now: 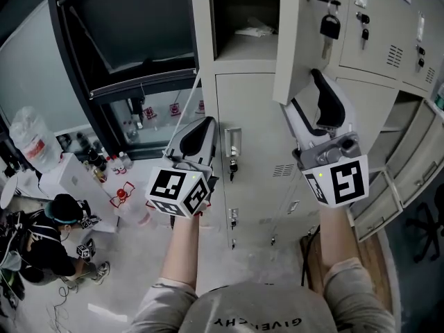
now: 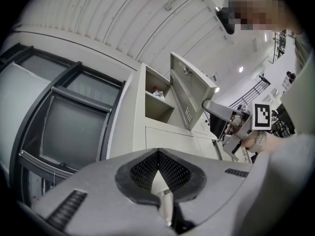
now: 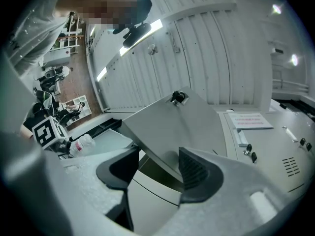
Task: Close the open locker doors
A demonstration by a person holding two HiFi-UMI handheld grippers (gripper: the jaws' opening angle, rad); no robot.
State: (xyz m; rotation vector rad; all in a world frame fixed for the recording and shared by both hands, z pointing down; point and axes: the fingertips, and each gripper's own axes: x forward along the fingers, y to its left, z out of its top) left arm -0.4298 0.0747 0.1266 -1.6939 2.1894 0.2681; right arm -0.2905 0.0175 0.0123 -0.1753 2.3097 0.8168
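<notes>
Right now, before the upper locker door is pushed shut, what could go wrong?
The right tongs stand open at the open door's lower edge without gripping it, so a push may slip off. The padlock hanging on that door could swing and strike the neighbouring locker. More doors stand open lower right, easy to bump.

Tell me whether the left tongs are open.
No: the left tongs show their ribbed black pads touching, nothing between them.
</notes>
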